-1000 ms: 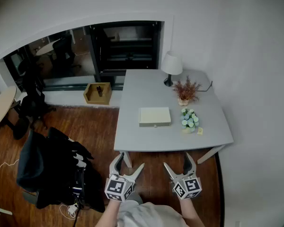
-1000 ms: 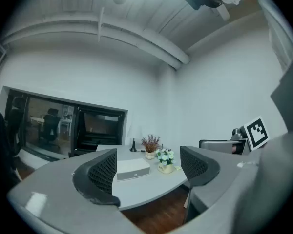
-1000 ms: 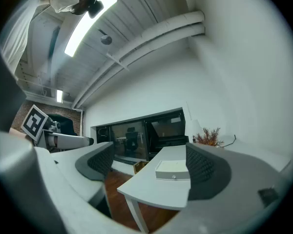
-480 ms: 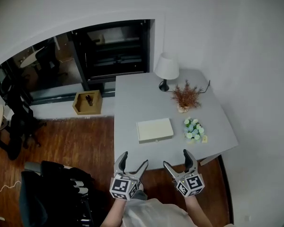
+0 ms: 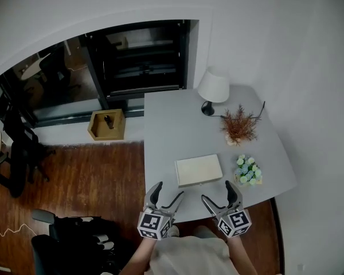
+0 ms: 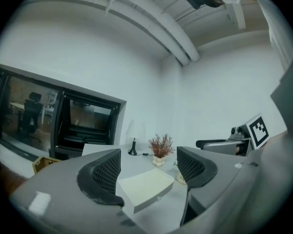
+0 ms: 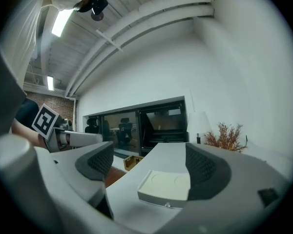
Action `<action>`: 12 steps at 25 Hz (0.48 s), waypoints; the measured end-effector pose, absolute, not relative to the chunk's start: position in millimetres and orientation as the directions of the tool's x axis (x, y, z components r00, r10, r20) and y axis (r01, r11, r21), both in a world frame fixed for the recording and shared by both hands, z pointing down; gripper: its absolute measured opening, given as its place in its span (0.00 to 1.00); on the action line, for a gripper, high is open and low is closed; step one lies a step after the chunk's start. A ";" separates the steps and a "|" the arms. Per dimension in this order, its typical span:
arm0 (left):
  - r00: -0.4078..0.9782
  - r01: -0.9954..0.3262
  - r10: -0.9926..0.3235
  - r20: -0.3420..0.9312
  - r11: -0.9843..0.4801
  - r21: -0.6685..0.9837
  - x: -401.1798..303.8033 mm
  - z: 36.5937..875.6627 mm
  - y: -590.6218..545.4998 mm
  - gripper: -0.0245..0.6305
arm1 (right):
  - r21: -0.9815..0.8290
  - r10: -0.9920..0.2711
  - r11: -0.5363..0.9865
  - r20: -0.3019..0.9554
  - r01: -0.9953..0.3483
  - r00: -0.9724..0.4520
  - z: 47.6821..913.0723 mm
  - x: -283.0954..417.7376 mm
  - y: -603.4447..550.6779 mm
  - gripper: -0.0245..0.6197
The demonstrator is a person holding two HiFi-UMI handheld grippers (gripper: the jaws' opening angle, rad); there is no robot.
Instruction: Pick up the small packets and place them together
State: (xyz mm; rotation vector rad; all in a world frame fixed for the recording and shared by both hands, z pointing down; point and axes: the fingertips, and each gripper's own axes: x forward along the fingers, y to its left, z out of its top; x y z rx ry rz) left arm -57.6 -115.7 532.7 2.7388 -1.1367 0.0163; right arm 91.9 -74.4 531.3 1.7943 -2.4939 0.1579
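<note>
Head view: a grey round-cornered table (image 5: 178, 119) is carrying a flat cream box (image 5: 199, 170). I am holding my left tongs (image 5: 167, 191) and right tongs (image 5: 217, 191) over its near edge, both gaping and gripping nothing. Further back are standing a white-shaded lamp (image 5: 213, 87), a dried reddish sprig (image 5: 239, 126) and a pastel flower cluster (image 5: 247, 171). One yellowish small packet (image 5: 258, 180) is lying just beside the flowers. Only the right gripper view is showing two round recesses in the box lid.

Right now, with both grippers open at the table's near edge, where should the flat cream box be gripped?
Probably across its shorter width, coming down from above: the flat cream box lies flat on the table, so its underside is unreachable and only its low side walls offer purchase. Whether the open right gripper could span it is unclear.
</note>
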 end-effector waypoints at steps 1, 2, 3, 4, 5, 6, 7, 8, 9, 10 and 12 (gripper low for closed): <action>0.708 -0.704 -0.702 0.078 -0.693 0.154 -55.7 531.0 -119.7 0.56 | -0.043 -0.936 0.326 0.126 -0.944 -0.329 533.5 93.2 -81.0 0.75; 0.706 -0.707 -0.704 0.075 -0.694 0.140 -54.0 528.4 -125.1 0.56 | -0.043 -0.931 0.336 0.134 -0.941 -0.339 535.2 95.6 -88.8 0.75; 0.701 -0.712 -0.710 0.070 -0.691 0.123 -52.5 525.4 -132.8 0.56 | -0.047 -0.927 0.346 0.140 -0.937 -0.349 536.6 98.6 -97.8 0.74; 0.693 -0.720 -0.718 0.065 -0.685 0.112 -51.3 522.5 -141.8 0.56 | -0.055 -0.921 0.356 0.148 -0.933 -0.361 538.6 101.2 -106.6 0.74; 0.685 -0.727 -0.726 0.062 -0.677 0.112 -50.5 520.1 -148.8 0.56 | -0.064 -0.913 0.367 0.164 -0.928 -0.373 542.3 103.0 -113.1 0.74; 0.680 -0.732 -0.731 0.059 -0.671 0.118 -49.9 518.4 -151.8 0.57 | -0.071 -0.905 0.376 0.186 -0.924 -0.382 548.0 104.3 -116.0 0.74; 0.678 -0.733 -0.733 0.057 -0.669 0.118 -49.2 517.1 -151.7 0.57 | -0.077 -0.897 0.381 0.211 -0.922 -0.388 556.0 105.3 -116.9 0.74; 0.678 -0.734 -0.733 0.057 -0.671 0.108 -48.5 516.5 -151.5 0.57 | -0.088 -0.888 0.383 0.238 -0.920 -0.393 566.2 106.0 -118.0 0.74; 0.677 -0.736 -0.734 0.060 -0.671 0.091 -47.9 517.2 -153.5 0.57 | -0.105 -0.876 0.389 0.266 -0.915 -0.402 578.1 105.7 -120.4 0.74; 0.670 -0.742 -0.739 0.067 -0.666 0.078 -47.8 519.0 -158.0 0.57 | -0.130 -0.856 0.402 0.298 -0.906 -0.423 591.2 103.6 -123.3 0.74; 0.646 -0.763 -0.759 0.077 -0.641 0.084 -49.5 523.4 -167.8 0.58 | -0.200 -0.792 0.440 0.373 -0.875 -0.483 620.7 95.8 -124.7 0.74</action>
